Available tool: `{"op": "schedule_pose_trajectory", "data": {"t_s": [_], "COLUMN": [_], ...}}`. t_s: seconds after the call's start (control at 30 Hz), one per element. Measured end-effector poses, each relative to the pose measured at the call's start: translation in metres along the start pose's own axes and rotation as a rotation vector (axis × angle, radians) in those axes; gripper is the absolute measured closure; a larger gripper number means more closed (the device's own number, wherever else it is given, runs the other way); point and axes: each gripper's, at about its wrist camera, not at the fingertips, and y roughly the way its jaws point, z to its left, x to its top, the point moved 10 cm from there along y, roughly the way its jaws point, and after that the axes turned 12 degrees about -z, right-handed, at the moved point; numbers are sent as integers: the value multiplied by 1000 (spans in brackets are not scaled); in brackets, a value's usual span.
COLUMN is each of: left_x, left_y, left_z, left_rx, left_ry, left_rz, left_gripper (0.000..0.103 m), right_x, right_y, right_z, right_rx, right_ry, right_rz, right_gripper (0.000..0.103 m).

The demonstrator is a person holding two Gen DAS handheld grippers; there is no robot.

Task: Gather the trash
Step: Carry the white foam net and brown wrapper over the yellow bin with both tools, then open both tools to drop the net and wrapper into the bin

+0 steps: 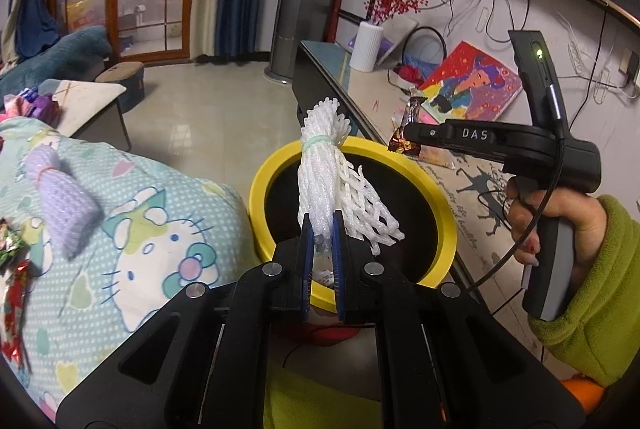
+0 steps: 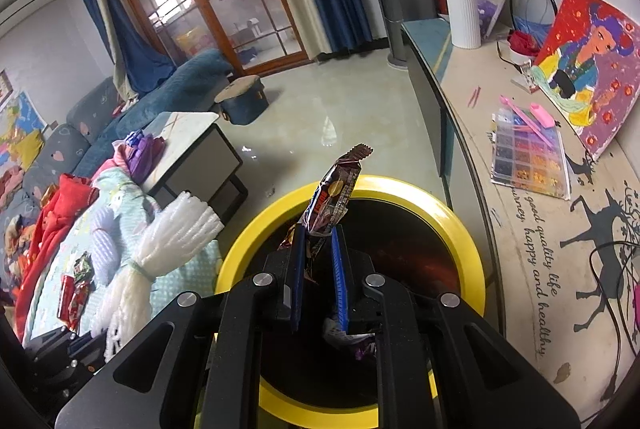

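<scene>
A round bin with a yellow rim (image 1: 352, 145) (image 2: 404, 187) and dark inside stands on the floor right below both grippers. My left gripper (image 1: 322, 225) is shut on a white foam net bundle (image 1: 324, 157) tied with a green band, held over the bin's mouth. In the right wrist view that white foam net bundle (image 2: 172, 233) hangs at the left. My right gripper (image 2: 318, 241) is shut on a brown snack wrapper (image 2: 336, 193), above the bin. In the left wrist view my right gripper (image 1: 408, 137) pinches the wrapper (image 1: 406, 127) over the far rim.
A cartoon-print blanket (image 1: 120, 229) lies left of the bin with a purple foam roll (image 1: 66, 201) and red candy wrappers (image 2: 74, 293) on it. A long cabinet top (image 2: 540, 229) runs along the right, holding a white vase (image 2: 462, 17), a painting (image 2: 588, 69) and a bead box (image 2: 528, 157). A low table (image 2: 192, 141) stands behind.
</scene>
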Motion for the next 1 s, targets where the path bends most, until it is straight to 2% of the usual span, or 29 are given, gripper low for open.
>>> {"op": "schedule_pose_trajectory", "data": {"t_s": [0.67,0.87,1.0], "left_x": [-28,-28,-26], "left_y": [53,55,53], "left_z": [-15,-11,-8], "left_rx": [-29,-18,-18], "left_ry": [6,-17,-39], "left_rz": [120,111,98], "left_gripper": [98,97,82], "right_x": [-24,-22,-18], "right_y": [23,23,21], "right_z": [-31,-36,-35], "right_rx": [-27,-32,-32], "right_ry": [58,71,80], "right_rz": [100,93,81], "right_gripper": [87,73,68]}}
